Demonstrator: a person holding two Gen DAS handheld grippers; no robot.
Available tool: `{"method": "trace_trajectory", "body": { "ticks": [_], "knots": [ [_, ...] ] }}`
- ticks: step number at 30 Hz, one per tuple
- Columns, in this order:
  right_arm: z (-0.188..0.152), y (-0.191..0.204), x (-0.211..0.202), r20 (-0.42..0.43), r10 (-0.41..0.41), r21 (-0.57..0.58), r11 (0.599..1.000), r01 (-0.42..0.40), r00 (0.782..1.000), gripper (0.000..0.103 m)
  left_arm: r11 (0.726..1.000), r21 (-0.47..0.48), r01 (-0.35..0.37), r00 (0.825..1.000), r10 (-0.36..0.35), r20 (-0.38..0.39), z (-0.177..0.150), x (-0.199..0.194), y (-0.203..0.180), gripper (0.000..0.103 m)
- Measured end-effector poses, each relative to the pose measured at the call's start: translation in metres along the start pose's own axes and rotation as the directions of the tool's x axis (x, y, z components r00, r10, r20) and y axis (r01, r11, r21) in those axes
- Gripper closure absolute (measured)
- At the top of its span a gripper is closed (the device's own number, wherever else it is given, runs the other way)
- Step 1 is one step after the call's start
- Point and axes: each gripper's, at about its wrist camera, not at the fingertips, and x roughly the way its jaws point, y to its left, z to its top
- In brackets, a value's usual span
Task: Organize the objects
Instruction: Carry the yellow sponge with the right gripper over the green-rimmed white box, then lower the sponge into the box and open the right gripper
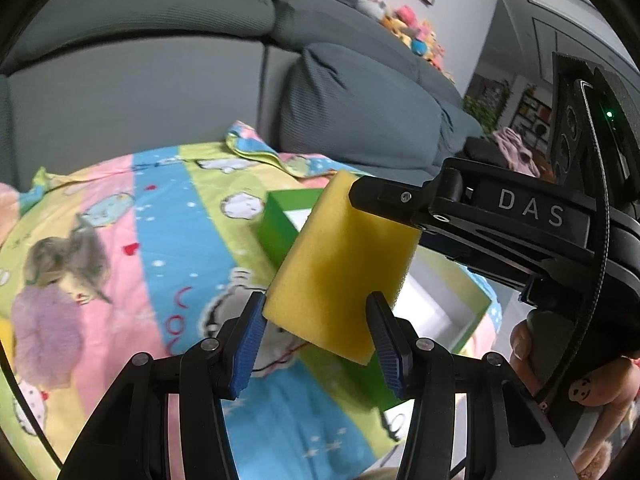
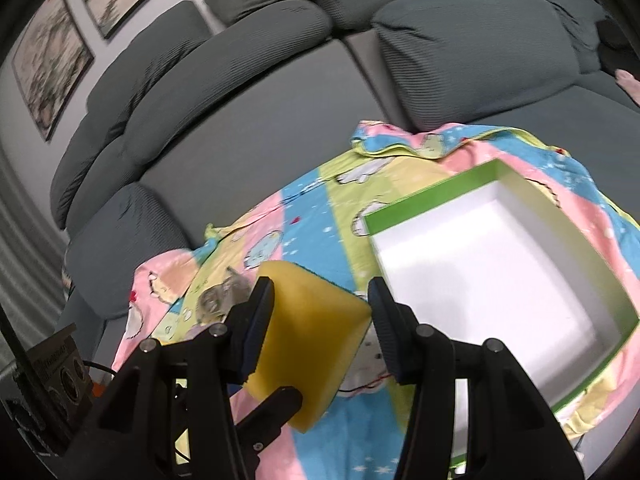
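A yellow sponge block (image 1: 340,264) hangs in the air above the colourful blanket (image 1: 160,240). In the left wrist view my right gripper (image 1: 384,200) comes in from the right and touches the sponge's upper right corner. My left gripper (image 1: 316,320) stands around the sponge's lower edge, jaws wide. In the right wrist view the sponge (image 2: 308,328) sits between my right gripper's (image 2: 320,300) fingers against the left pad (image 2: 256,328), with a gap at the right pad; a left finger (image 2: 272,408) touches it from below. The green box (image 2: 500,272) with a white inside stands open to the right.
A grey sofa (image 1: 160,60) runs behind the blanket, with cushions (image 2: 460,52). Plush toys (image 1: 400,20) lie at the sofa's far end. A small grey toy (image 2: 220,296) and a purple fluffy one (image 1: 44,320) lie on the blanket. Framed pictures (image 2: 52,52) hang on the wall.
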Motion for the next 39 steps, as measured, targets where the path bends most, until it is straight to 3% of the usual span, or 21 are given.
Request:
{"method": "trace_trajectory", "body": {
  "ticks": [12,18,21,27,34,39],
  "knots": [
    [0.009,-0.074,-0.019,0.043,-0.079,0.150,0.986,0.072,0.996,0.053,0.994,0.076,0.085,0.992,-0.077,-0.095,0.007,0.051,-0.053,0.051],
    [0.007,-0.103,-0.025,0.052,-0.119,0.207,0.973,0.106,0.992,0.053,0.987,0.061,0.148,0.975,-0.136,-0.175,0.003,0.078,-0.066,0.051],
    [0.005,-0.116,-0.018,0.017,-0.162,0.226,0.962,0.154,0.987,0.053,0.985,0.086,0.150,0.971,-0.130,-0.202,-0.002,0.087,-0.077,0.051],
    [0.003,-0.133,-0.011,-0.011,-0.180,0.254,0.951,0.177,0.984,0.053,0.987,0.070,0.146,0.960,-0.124,-0.252,-0.008,0.104,-0.079,0.051],
    [0.001,-0.132,0.011,-0.054,-0.193,0.203,0.959,0.200,0.980,0.053,0.995,0.073,0.074,0.965,-0.053,-0.256,-0.014,0.107,-0.075,0.051],
    [-0.002,-0.132,0.029,-0.101,-0.211,0.175,0.958,0.226,0.972,0.053,0.995,0.051,0.080,0.963,-0.064,-0.262,-0.015,0.105,-0.070,0.051]
  ]
}}
